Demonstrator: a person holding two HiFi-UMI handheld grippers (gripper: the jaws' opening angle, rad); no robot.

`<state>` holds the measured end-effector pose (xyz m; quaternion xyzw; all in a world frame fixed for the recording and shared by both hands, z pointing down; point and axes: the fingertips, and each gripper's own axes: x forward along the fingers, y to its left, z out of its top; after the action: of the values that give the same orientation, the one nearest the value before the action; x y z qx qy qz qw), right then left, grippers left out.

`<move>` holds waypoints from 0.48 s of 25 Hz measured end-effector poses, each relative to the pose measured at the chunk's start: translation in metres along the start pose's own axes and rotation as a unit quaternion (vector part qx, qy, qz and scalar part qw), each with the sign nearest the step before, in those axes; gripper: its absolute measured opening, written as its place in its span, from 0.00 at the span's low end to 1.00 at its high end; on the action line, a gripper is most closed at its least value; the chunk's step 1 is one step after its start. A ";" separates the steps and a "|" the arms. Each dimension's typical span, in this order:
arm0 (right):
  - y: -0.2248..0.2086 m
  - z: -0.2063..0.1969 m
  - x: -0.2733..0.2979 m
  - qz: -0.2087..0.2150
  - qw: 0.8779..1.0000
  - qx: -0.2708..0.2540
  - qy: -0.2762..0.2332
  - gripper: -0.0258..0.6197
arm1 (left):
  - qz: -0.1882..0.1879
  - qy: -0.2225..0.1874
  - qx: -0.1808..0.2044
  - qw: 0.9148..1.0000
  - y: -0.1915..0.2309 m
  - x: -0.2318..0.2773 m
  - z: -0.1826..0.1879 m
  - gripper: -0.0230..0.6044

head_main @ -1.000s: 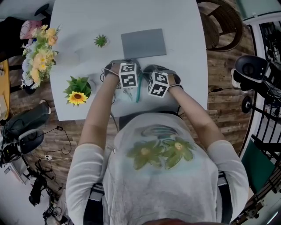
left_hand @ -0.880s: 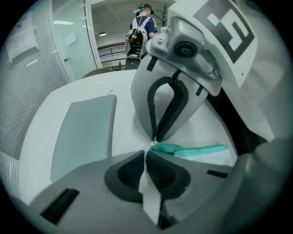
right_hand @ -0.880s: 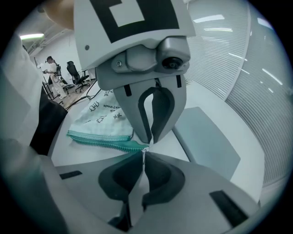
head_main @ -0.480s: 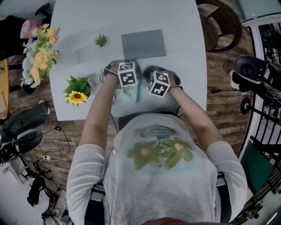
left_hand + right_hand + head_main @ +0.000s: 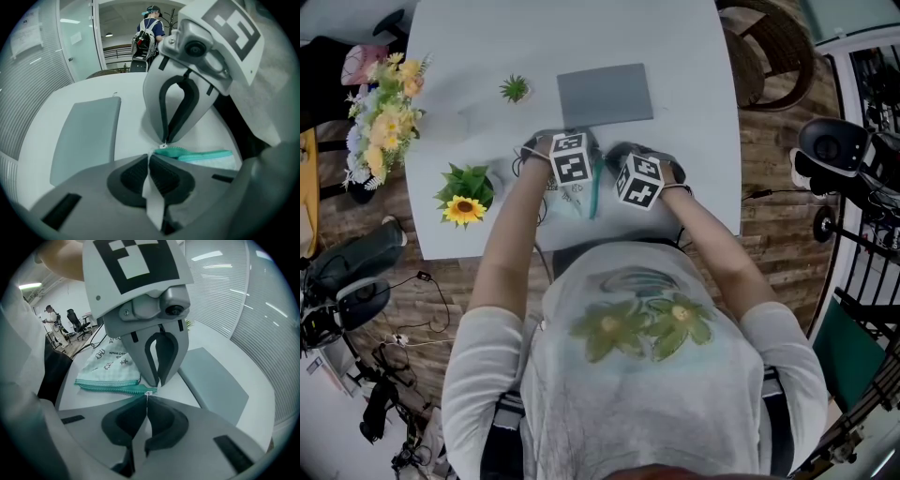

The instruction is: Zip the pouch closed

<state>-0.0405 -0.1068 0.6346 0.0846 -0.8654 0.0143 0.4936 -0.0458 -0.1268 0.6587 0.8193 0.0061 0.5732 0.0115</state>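
A white printed pouch [image 5: 108,363] with a teal zipper [image 5: 115,389] lies on the white table [image 5: 694,112], close to the near edge between both grippers. My left gripper [image 5: 149,158] is shut on a white fabric tab [image 5: 152,197] at the pouch's end. Facing it tip to tip, my right gripper [image 5: 146,399] is shut on the small zipper pull [image 5: 164,142] at the zipper's end. In the head view the marker cubes [image 5: 573,159] and my hands hide both sets of jaws; only a strip of the pouch [image 5: 581,199] shows.
A flat grey pad [image 5: 606,94] lies just beyond the grippers. A small green plant [image 5: 516,88], a sunflower [image 5: 466,206] and a flower bouquet [image 5: 382,112] stand toward the table's left. A chair [image 5: 778,47] sits at the far right.
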 end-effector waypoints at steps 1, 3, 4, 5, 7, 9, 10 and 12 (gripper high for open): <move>0.001 0.000 0.000 0.002 1.000 0.001 0.000 0.07 | 0.000 0.000 0.002 1.000 0.000 0.000 0.000 0.07; 0.002 0.000 0.000 0.003 1.000 0.002 0.000 0.07 | 0.000 -0.002 0.006 1.000 0.000 0.000 0.000 0.07; 0.002 0.000 -0.001 0.003 1.000 0.002 -0.001 0.07 | 0.000 -0.002 0.007 1.000 0.000 0.000 0.000 0.07; 0.002 0.000 -0.001 0.004 1.000 0.002 -0.001 0.07 | 0.001 -0.002 0.008 1.000 0.000 0.000 0.000 0.07; 0.003 0.000 -0.001 0.009 1.000 0.001 0.001 0.07 | 0.001 -0.003 0.009 1.000 0.000 -0.001 0.000 0.07; 0.005 0.000 -0.001 0.016 1.000 0.000 0.002 0.07 | 0.001 -0.002 0.010 1.000 0.000 -0.001 0.000 0.07; 0.006 0.000 -0.001 0.018 1.000 -0.001 0.003 0.07 | 0.001 -0.002 0.010 1.000 0.000 -0.001 0.000 0.07; 0.006 0.000 -0.002 0.019 1.000 0.001 0.003 0.07 | 0.002 -0.002 0.010 1.000 -0.001 -0.001 0.000 0.07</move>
<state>-0.0405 -0.1005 0.6335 0.0690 -0.8655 0.0252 0.4956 -0.0459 -0.1260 0.6581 0.8207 0.0105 0.5713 0.0023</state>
